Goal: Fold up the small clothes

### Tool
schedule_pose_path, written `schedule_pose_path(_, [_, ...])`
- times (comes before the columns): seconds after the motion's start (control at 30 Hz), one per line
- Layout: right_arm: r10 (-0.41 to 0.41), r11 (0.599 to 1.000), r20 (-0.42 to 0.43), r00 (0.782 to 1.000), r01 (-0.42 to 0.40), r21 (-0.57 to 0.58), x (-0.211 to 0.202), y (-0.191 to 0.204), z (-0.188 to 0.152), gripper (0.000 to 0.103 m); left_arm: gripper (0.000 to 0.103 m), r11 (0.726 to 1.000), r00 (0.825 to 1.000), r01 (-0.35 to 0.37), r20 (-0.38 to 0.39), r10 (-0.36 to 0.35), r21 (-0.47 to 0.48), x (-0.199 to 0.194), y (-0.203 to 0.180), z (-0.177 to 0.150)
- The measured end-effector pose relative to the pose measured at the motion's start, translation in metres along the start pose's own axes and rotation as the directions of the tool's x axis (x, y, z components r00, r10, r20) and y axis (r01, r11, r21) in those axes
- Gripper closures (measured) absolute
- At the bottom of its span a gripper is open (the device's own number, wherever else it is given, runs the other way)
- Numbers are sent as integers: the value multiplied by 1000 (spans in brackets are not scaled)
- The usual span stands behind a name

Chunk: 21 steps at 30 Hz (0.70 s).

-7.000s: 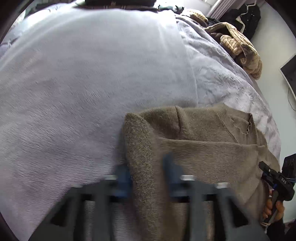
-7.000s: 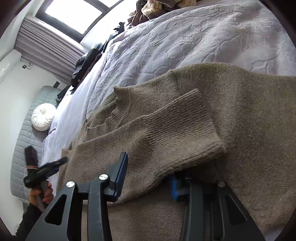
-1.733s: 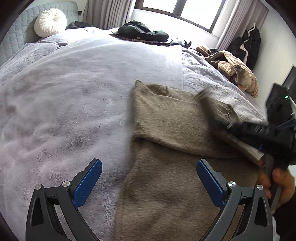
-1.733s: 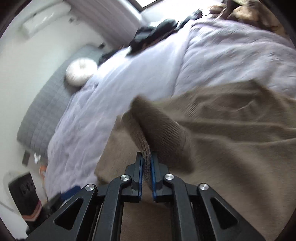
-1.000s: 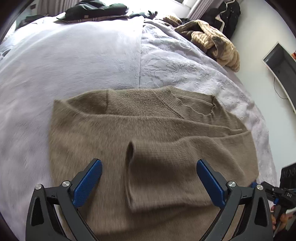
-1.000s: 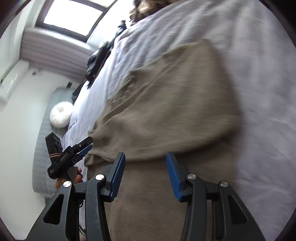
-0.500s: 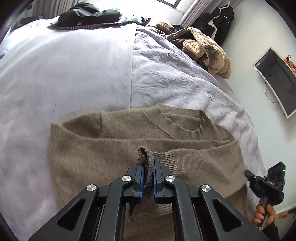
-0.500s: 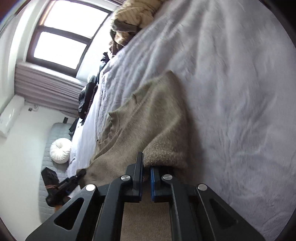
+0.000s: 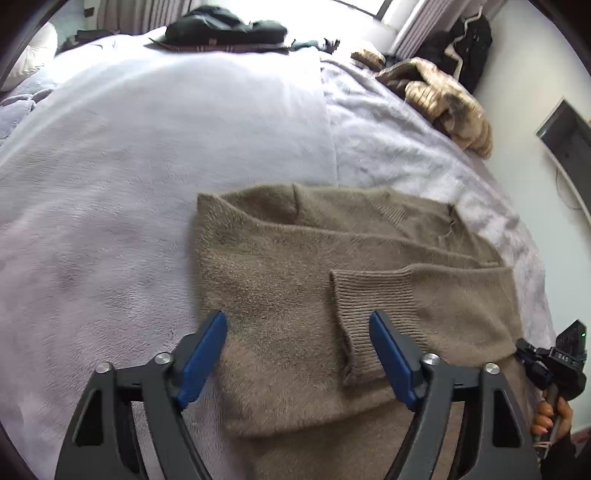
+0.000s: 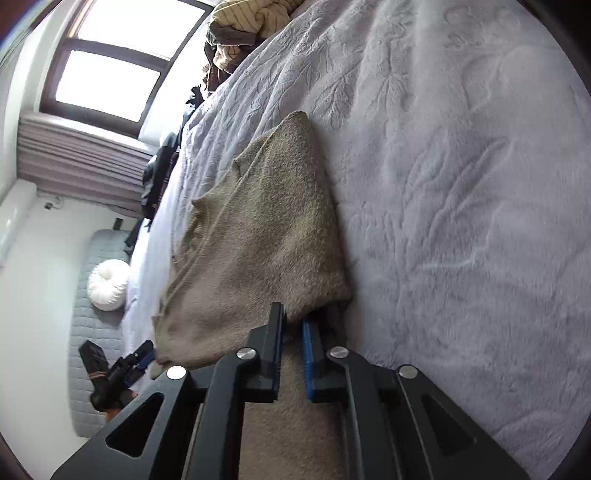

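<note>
A brown knitted sweater (image 9: 295, 280) lies on the lilac bed cover (image 9: 129, 177), both sleeves folded across its body; the ribbed cuff (image 9: 369, 295) of one sleeve lies on top. My left gripper (image 9: 297, 350) is open just above the sweater's left part, holding nothing. In the right wrist view the sweater (image 10: 258, 236) runs away from me, and my right gripper (image 10: 291, 328) stands at its right edge with jaws a narrow gap apart; a fold of knit sits over the jaw tips. The right gripper also shows in the left wrist view (image 9: 554, 365).
A heap of beige and striped clothes (image 9: 443, 107) lies at the bed's far right, dark garments (image 9: 221, 26) at the far end. A white round cushion (image 10: 109, 284) rests by the grey headboard. A wall screen (image 9: 569, 136) hangs at the right.
My left gripper has let go of the sleeve cuff and opened wide; the cuff now lies flat on the sweater. My right gripper's jaws have parted slightly at the sweater's edge.
</note>
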State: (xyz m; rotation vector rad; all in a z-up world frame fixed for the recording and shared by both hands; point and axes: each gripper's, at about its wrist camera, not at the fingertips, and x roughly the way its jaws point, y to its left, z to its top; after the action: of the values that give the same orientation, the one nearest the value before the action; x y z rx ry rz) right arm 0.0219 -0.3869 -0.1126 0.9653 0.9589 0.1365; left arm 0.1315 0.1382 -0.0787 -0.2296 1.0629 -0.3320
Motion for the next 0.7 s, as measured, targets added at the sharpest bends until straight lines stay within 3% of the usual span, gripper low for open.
schedule_pose_path(0.1, [4, 1000, 6, 1000, -4, 4, 2, 0, -2, 79, 23, 997, 997, 70, -40, -71, -19, 5, -3, -3])
schedule_pose_path(0.17, [2, 1000, 12, 1000, -2, 4, 6, 3, -1, 79, 26, 998, 996, 71, -52, -70, 1, 9, -12, -6])
schedule_pose_path(0.23, [-9, 1000, 18, 1000, 9, 2, 10, 4, 0, 79, 69, 998, 997, 55, -62, -52, 45, 13, -23, -8])
schedule_pose_path(0.27, [-23, 1000, 21, 1000, 23, -3, 9, 4, 0, 83, 96, 997, 996, 55, -78, -51, 54, 16, -27, -9])
schedule_pose_path(0.3, [-56, 998, 25, 998, 57, -14, 9, 6, 0, 97, 96, 997, 995, 52, -90, -47, 54, 17, -29, -9])
schedule_pose_path(0.5, [-130, 983, 53, 990, 135, -123, 6, 16, 5, 97, 97, 996, 997, 31, -80, -24, 85, 12, -28, -24])
schedule_pose_path(0.7, [-122, 987, 36, 992, 125, -98, -1, 1, 0, 99, 96, 998, 998, 3, -55, 0, 59, 8, -25, -32])
